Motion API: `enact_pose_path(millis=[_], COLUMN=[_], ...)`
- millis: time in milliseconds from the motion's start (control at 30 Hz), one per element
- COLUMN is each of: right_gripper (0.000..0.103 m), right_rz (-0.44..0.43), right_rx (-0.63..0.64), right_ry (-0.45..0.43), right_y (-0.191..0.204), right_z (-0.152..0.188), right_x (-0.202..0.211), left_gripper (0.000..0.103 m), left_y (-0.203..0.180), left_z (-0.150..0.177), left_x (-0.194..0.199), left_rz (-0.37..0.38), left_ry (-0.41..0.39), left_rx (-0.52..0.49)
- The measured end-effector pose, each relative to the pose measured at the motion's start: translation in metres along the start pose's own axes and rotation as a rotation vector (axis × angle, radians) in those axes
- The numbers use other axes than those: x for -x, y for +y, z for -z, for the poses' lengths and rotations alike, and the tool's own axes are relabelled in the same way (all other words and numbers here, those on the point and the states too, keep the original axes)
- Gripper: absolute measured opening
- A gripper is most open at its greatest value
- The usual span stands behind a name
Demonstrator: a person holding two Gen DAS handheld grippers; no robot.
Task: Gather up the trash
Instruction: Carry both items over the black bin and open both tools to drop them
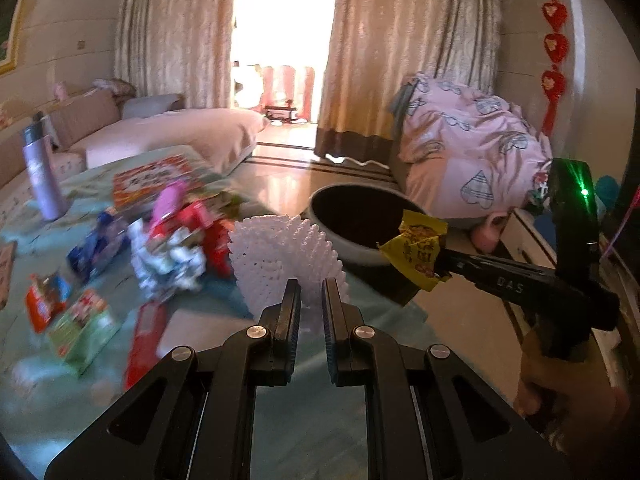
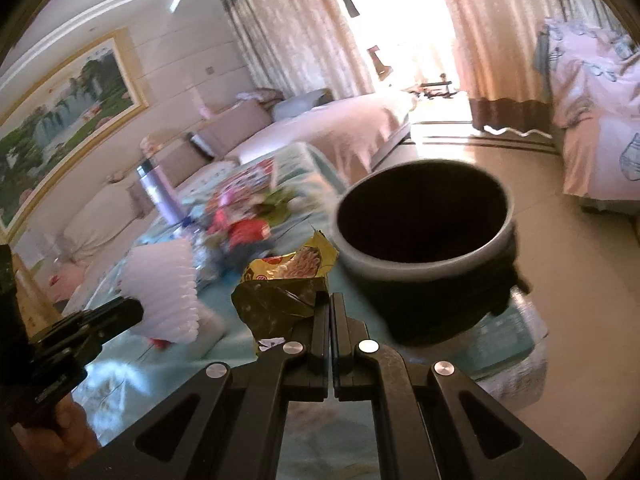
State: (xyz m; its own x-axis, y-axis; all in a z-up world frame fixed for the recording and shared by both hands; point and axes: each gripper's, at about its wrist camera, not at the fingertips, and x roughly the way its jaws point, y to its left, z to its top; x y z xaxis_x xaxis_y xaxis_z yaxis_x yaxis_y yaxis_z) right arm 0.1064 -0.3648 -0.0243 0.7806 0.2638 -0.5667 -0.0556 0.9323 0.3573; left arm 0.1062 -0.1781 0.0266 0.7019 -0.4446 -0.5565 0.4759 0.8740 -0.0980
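Two grippers in play. Right gripper (image 2: 330, 312): clamped on yellow wrapper (image 2: 286, 284), held at lower centre of the right wrist view, just left of and below the rim of the dark bin (image 2: 424, 264). Bin mouth up and to the right of the wrapper, near; right hand clearly nearer than left. Left gripper (image 1: 311, 300): slightly parted, closed on white foam net (image 1: 280, 252), centre of the left wrist view. Remaining wrappers (image 1: 172, 240) scattered on table (image 1: 312, 420), centre left. Likely next: carry wrapper over the rim, release.
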Motion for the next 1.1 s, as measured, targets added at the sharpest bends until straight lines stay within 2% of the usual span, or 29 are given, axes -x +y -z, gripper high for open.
enact_pose_path(millis=[467,733,967,1033,1100], right_gripper=[0.001,0.001,0.006,0.006,0.007], right_rz=[0.102,0.132,0.146,0.150,0.143], right_rx=[-0.021,-0.023,-0.022,-0.028,-0.040], right_ry=[0.016,0.032,0.061,0.070,0.079], right_y=[-0.060,-0.076,-0.086,-0.091,-0.093], right_z=[-0.047,-0.059,-0.062,-0.064,-0.064], right_x=[-0.031,-0.041,-0.051,-0.054,-0.056], left_gripper=[0.010,0.010,0.012,0.022,0.053], left_y=[-0.040,-0.050,-0.055,-0.056,-0.054], left_z=[-0.049,-0.060,-0.061,-0.060,-0.059], left_x=[-0.071,-0.108,-0.133,-0.137,-0.136], left_rz=[0.062,0.081,0.089,0.086,0.079], left_ry=[0.007,0.049,0.101,0.117,0.119], left_rx=[-0.026,-0.025,-0.022,-0.020,-0.012])
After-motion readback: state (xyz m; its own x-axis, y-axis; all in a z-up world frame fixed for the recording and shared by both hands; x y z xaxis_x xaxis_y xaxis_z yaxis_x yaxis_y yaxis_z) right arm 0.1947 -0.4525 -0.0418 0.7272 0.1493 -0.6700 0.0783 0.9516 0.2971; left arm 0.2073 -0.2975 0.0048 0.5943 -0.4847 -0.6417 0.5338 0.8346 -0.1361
